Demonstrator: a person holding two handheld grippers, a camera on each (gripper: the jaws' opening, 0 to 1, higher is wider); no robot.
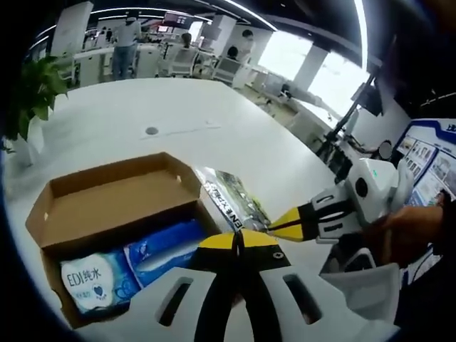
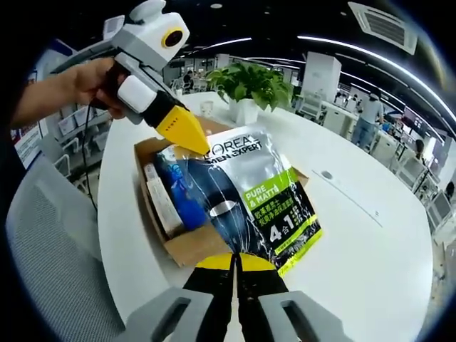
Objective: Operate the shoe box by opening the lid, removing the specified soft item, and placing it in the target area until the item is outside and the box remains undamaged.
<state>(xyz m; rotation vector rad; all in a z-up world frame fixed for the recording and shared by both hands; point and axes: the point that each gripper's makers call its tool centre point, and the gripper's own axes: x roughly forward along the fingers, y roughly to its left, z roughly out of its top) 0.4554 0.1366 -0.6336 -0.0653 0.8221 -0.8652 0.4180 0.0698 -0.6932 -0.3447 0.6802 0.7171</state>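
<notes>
An open cardboard shoe box (image 2: 187, 246) sits on a round white counter (image 2: 370, 235) in an open-plan office, its lid (image 1: 121, 187) folded back. In the right gripper view, the right tool (image 2: 236, 265) has its yellow-tipped jaws pressed together on the lower edge of a glossy black-and-green L'Oreal Men Expert pouch (image 2: 246, 192), which is raised and tilted over the box. The left tool (image 2: 187, 135), held in a person's hand (image 2: 89, 82), comes in from the left with its yellow tip touching the pouch's top edge; in the left gripper view its own jaws (image 1: 238, 242) stand closed, though it is hard to tell whether they pinch the pouch (image 1: 231, 201) or merely rest against it. Still inside the box lie a blue soft pack (image 1: 165, 249) and a white-and-blue wet-wipe pack (image 1: 96, 279), side by side. A potted plant (image 2: 249, 87) stands on the counter beyond the box, and a grey chair back (image 2: 53, 263) is beside the counter.
</notes>
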